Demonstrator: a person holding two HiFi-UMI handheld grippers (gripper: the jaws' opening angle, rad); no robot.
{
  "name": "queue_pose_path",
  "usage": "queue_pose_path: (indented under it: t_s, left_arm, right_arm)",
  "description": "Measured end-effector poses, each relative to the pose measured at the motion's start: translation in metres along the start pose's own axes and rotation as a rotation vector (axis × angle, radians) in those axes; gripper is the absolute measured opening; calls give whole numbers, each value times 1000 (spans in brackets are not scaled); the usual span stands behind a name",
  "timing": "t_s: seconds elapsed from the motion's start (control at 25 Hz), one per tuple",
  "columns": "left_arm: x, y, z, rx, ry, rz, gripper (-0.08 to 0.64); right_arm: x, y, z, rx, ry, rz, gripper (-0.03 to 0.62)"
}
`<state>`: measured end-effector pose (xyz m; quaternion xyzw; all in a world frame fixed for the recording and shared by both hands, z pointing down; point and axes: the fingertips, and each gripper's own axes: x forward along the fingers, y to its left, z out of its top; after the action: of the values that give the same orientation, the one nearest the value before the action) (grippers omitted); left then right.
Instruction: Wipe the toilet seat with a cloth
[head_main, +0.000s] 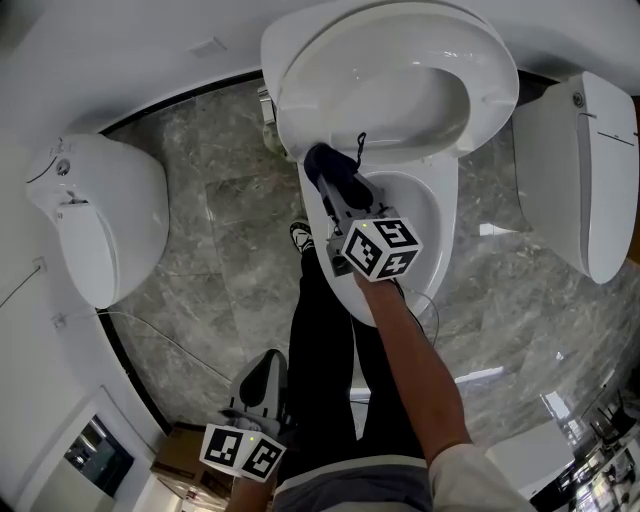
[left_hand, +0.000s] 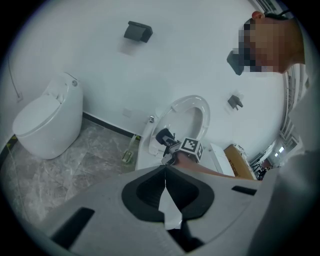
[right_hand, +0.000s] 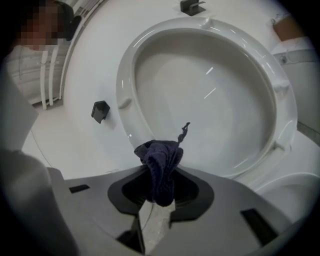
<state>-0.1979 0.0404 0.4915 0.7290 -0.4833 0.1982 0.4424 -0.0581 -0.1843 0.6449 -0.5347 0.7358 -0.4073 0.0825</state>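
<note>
The white toilet (head_main: 442, 205) stands in the middle with its seat (head_main: 492, 92) raised against the lid. My right gripper (head_main: 332, 182) is shut on a bunched dark blue cloth (head_main: 322, 162), held at the left rear of the bowl, close to the seat's hinge end. In the right gripper view the cloth (right_hand: 160, 162) fills the jaws of the right gripper (right_hand: 159, 175), in front of the lower edge of the raised seat ring (right_hand: 127, 82). My left gripper (head_main: 264, 368) hangs low by the person's leg, far from the toilet. The left gripper (left_hand: 165, 171) is shut and holds nothing.
Two more white toilets stand on the grey marble floor, one at the left (head_main: 95, 215) and one at the right (head_main: 585, 170). The person's dark-trousered legs and a shoe (head_main: 300, 237) are right in front of the bowl. A cardboard box (left_hand: 239, 161) sits beyond the toilet.
</note>
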Motion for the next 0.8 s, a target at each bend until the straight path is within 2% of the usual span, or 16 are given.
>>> queue_pose_path:
  t_s: [0.16,0.24,0.32,0.44,0.8]
  left_arm:
    - [-1,-2,-1,-4,-6,3,9]
    - [-2,-2,-1,-5,-6,6,9]
    - [-2,-1,-1,-10,-8,8,9]
    - [-1,0,-3,-6,-3,9,9]
    - [7,-6,-6,16,16,2,9]
  right_arm:
    - [-5,-9,-10,183,6,42,94]
    - [-10,-22,-24,277,20,26,94]
    - [-15,-40,-38,325,35,-14,94]
    - [-19,-63,-48,327,59,-68,94]
    - [-27,-106,-57,195,201,-138,94]
